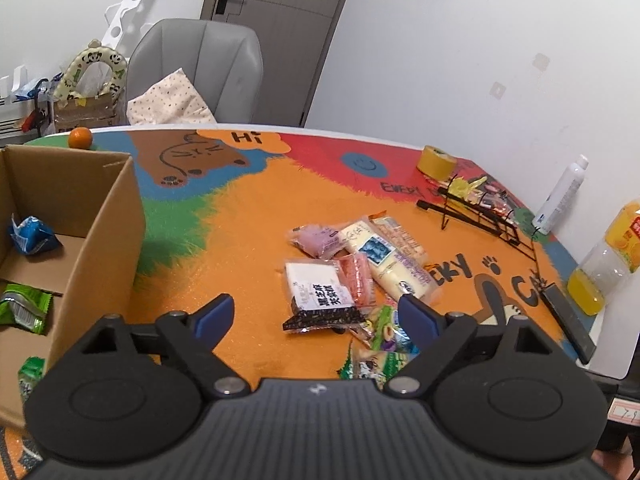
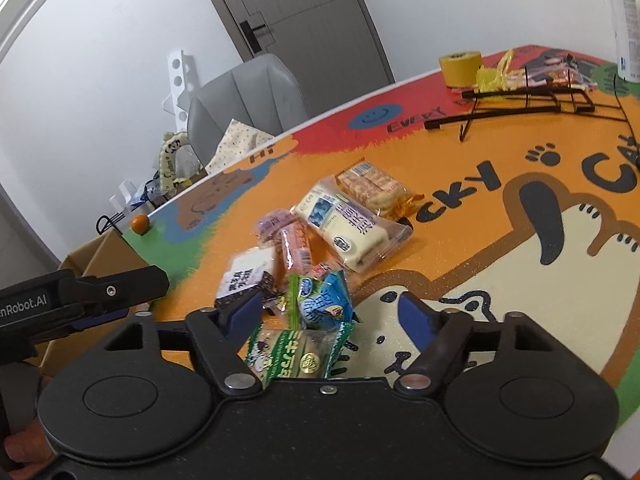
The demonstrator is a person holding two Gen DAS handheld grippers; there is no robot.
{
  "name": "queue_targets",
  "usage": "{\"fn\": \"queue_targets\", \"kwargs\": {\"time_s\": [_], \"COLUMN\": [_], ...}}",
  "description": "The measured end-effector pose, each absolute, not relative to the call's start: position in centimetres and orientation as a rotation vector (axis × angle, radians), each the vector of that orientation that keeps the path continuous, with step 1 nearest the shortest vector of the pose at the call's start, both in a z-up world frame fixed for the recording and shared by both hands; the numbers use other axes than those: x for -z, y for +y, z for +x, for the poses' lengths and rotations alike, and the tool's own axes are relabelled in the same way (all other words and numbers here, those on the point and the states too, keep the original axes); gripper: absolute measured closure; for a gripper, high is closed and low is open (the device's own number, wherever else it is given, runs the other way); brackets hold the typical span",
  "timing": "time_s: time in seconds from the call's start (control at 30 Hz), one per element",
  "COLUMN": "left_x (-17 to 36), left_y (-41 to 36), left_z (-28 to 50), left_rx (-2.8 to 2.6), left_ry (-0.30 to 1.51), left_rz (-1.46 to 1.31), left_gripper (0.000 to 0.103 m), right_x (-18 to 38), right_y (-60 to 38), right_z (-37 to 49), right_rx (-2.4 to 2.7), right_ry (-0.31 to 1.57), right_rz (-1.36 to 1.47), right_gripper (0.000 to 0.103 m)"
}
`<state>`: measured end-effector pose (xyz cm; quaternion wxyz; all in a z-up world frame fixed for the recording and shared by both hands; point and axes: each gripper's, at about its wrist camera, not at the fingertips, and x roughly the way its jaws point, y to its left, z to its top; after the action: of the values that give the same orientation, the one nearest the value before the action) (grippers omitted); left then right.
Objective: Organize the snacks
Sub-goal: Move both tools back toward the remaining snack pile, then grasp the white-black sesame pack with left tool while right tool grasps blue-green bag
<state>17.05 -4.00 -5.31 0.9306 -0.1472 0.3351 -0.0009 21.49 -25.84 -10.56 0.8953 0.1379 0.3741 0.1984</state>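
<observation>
Both the left hand-held gripper (image 1: 316, 314) and right hand-held gripper (image 2: 330, 312) gape empty over the snack pile (image 2: 320, 248) mid-worktop (image 1: 248, 240) (packets overlap), so either may pinch two wrappers.

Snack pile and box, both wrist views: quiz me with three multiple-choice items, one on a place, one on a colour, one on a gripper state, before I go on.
1. Where is the orange fruit?
A. inside the cardboard box
B. on the table beyond the box's far corner
C. on the wire rack

2. What colour is the tape roll?
A. yellow
B. blue
C. white

3. How does the right gripper stand?
A. clamped on the tape roll
B. open over the blue packet, pads not pressing it
C. holding the juice bottle

Answers:
1 B: the fruit sits on the green table edge behind the cardboard box.
2 A: the roll beside the wire rack is plainly yellow.
3 B: the blue packet lies between the spread pads with gaps on both sides.
</observation>
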Motion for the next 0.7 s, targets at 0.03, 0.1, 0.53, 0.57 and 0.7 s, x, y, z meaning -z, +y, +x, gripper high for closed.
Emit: {"fn": "queue_targets", "kwargs": {"time_s": [0.03, 0.1, 0.53, 0.57, 0.7], "left_x": [5.5, 5.9, 8.2, 8.4, 9.1], "left_y": [-4.0, -3.9, -5.0, -5.1, -5.4], "left_z": [17.4, 18.0, 21.7, 22.0, 23.0], "left_rx": [0.001, 0.001, 0.027, 0.028, 0.025], "left_ry": [0.692, 0.701, 0.757, 0.761, 0.774], "left_rz": [-0.304, -0.312, -0.316, -0.316, -0.317], "left_gripper": [0.017, 0.021, 0.029, 0.029, 0.029], "right_x": [10.8, 11.3, 13.0, 13.0, 13.0], "right_y": [-25.8, -25.6, -25.0, -24.9, -24.3], "right_z": [21.7, 22.1, 24.3, 24.4, 24.2], "right_rx": [-0.411, -0.413, -0.434, -0.436, -0.441], "right_ry": [0.782, 0.791, 0.834, 0.832, 0.822], "right_rz": [0.287, 0.285, 0.293, 0.286, 0.222], "right_gripper": [0.031, 0.034, 0.045, 0.046, 0.055]}}
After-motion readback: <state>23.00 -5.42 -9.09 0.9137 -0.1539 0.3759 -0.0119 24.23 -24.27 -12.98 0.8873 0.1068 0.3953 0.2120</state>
